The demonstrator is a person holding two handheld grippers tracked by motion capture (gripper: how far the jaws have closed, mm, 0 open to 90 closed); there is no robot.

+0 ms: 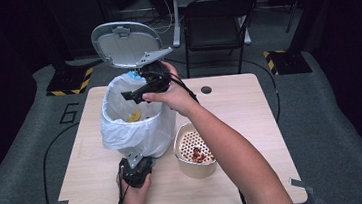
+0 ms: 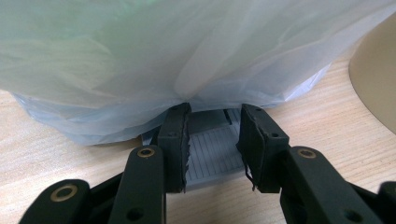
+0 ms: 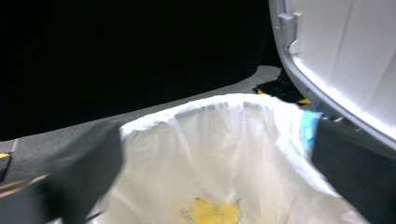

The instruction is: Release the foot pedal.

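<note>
Gaping right gripper [image 1: 135, 95] above bin [image 1: 116, 131] (lidded)

Free room and obstacles. The raised lid [image 1: 125, 43] is leaning over the far rim of the bin [image 1: 138, 121], blocking approach from behind; the bin mouth is lying open from above and from the near side. The right tongs [image 1: 135, 94], jaws spread with nothing between them, are occupying the space over that mouth. The left tongs [image 2: 212, 140] are pressing on the pedal [image 2: 210, 151] at the bin's foot, taking up the near-left gap. The beige pot [image 1: 195, 151] is standing just beside the bin, narrowing the passage on the right. The counter [image 1: 251, 120] is offering bare wood to the right and along the near edge.
</note>
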